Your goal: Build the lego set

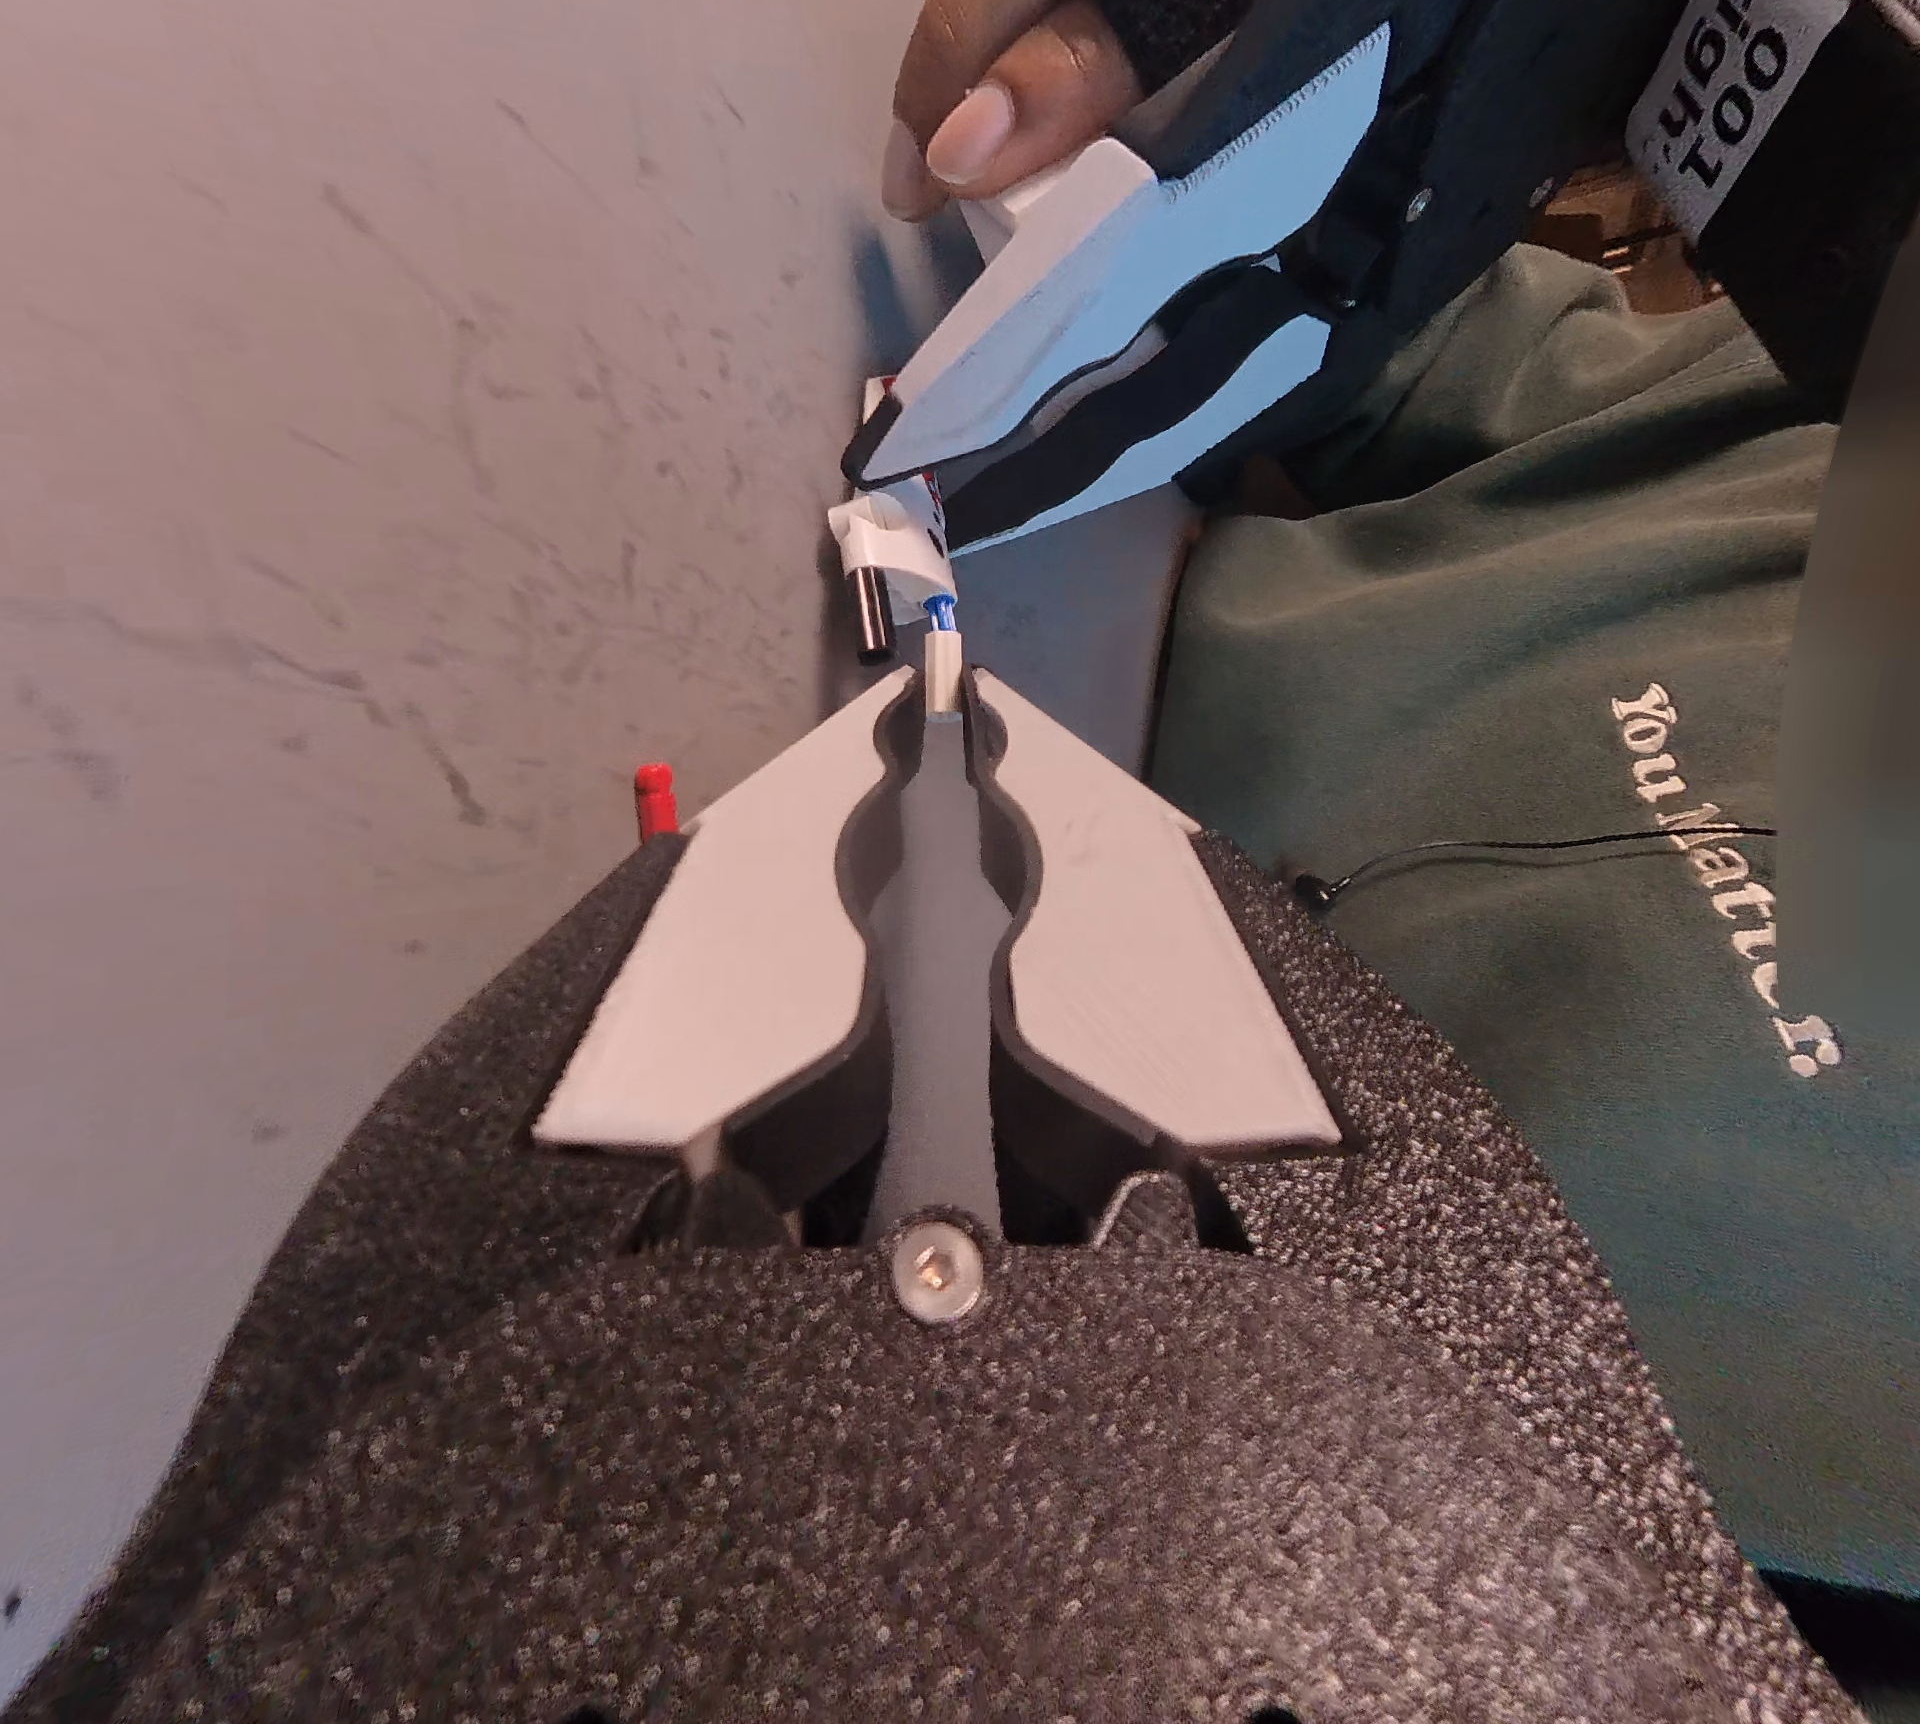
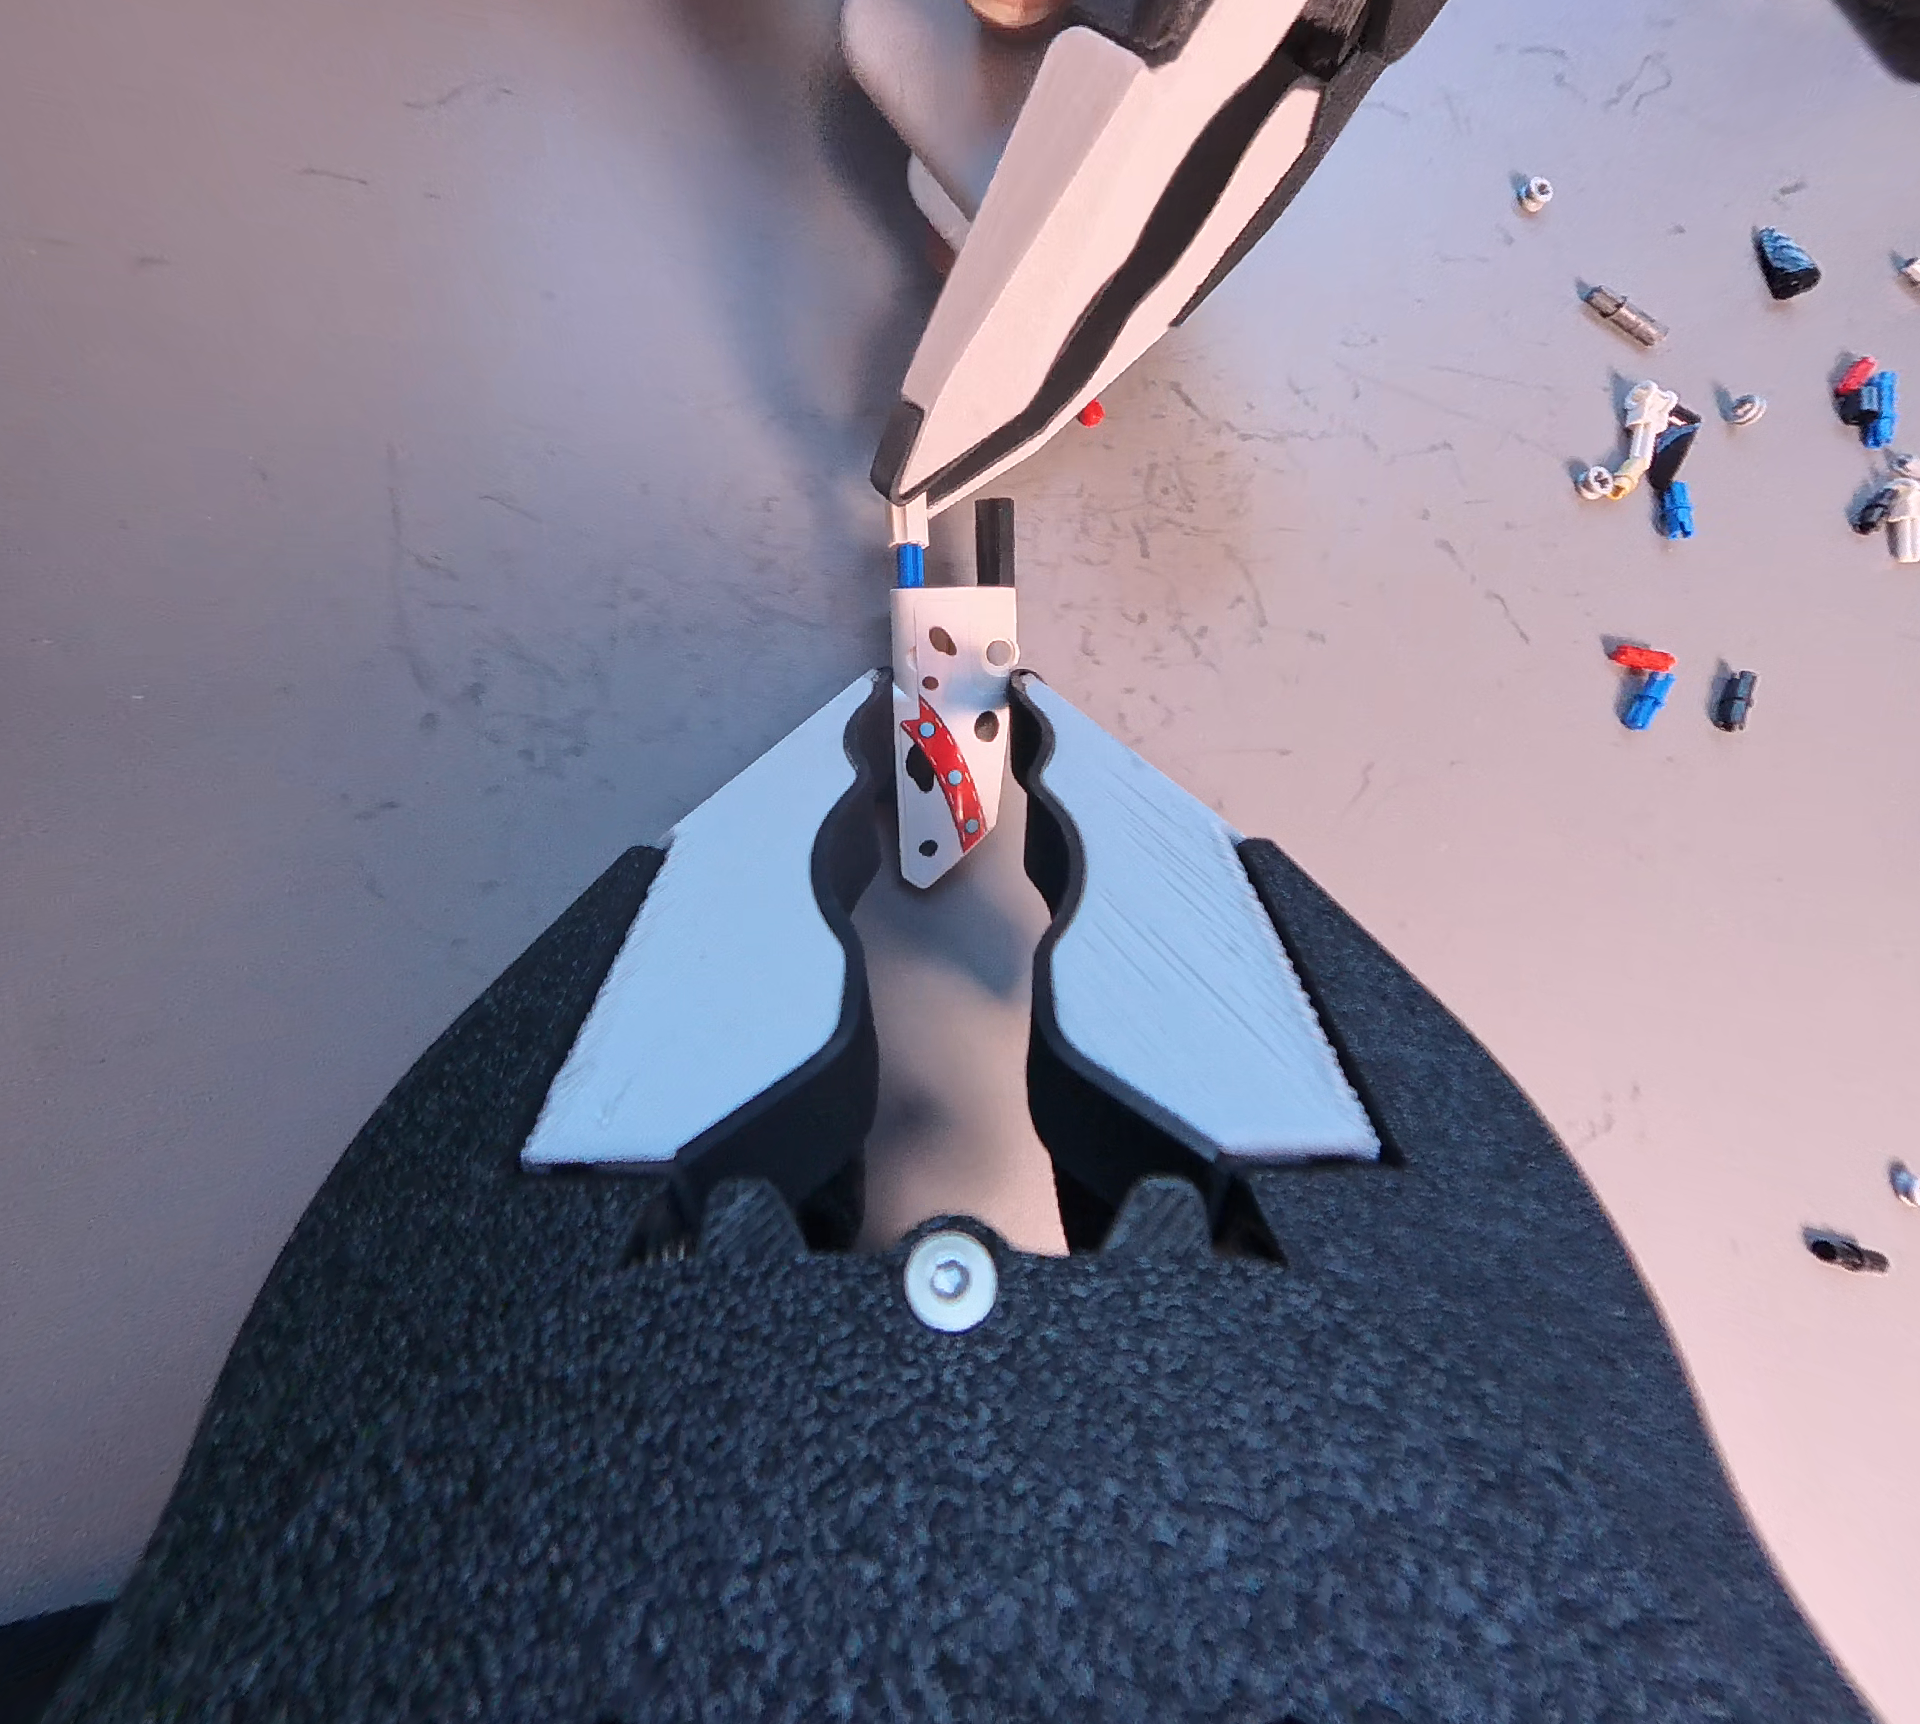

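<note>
Matte white printed plastic with fine layer ridges on the outer faces of both tools' fingers, black rubbery lining with a wavy inner edge, grainy black housing below with one silver screw at its centre. Dull grey table (image 2: 416, 324), scuffed and scratched all over.

Clamped between the tips of the right gripper (image 2: 951, 687): white panel (image 2: 951, 739), flat, smooth and glossy, tapering to a slanted lower end, printed with a curved red band dotted pale blue and with black spots, pierced by small round holes near its top. Held upright above the table, roughly centred in the right wrist view. Sticking out of its top edge: short black axle (image 2: 994, 542) on one side, blue pin (image 2: 909, 571) on the other.

Closed on a small off-white connector (image 1: 943, 687): left gripper (image 1: 940, 687), pinching with the very tips. Connector seated on the end of the blue pin, so both tools meet at the one assembly, tip to tip.

Scattered well off to the side in the right wrist view: loose pieces (image 2: 1662, 469), tiny, in blue, black, red, grey and white. Standing alone near the left gripper: red pin (image 1: 655, 801). Behind the table edge: soft dark green sweatshirt (image 1: 1455, 739) with pale lettering. Wrapped by a black foam strap: finger of the right hand (image 1: 1039, 64).
</note>
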The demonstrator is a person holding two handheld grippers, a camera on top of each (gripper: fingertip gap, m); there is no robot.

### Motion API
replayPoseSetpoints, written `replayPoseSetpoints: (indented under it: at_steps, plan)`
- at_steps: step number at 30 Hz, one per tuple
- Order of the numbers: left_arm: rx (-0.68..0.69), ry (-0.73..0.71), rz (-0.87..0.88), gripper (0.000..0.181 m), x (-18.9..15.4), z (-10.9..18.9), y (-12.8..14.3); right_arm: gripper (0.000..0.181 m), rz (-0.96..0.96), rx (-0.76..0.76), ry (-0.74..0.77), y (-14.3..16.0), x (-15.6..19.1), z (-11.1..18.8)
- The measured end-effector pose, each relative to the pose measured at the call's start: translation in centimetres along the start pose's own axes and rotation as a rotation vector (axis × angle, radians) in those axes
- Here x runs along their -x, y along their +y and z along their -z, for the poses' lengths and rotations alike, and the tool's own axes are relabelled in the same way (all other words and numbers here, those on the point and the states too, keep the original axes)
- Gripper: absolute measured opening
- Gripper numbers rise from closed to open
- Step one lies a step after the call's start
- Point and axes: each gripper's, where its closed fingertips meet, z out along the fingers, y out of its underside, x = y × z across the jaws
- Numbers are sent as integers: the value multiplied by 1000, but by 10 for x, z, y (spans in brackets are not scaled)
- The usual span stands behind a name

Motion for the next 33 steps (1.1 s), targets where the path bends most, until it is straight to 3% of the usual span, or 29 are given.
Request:
replayPoseSetpoints:
  at_steps: [8,24,33]
  plan:
    - [5,70,151,5,-1,-1,-1,21,-25,49,0,1,1,0]
    - [47,9,117,5,-2,-1,-3,20,-36,139,-3,1,3,0]
    - [-24,34,156,5,0,-2,-2,20,-135,184,-14,3,3,0]
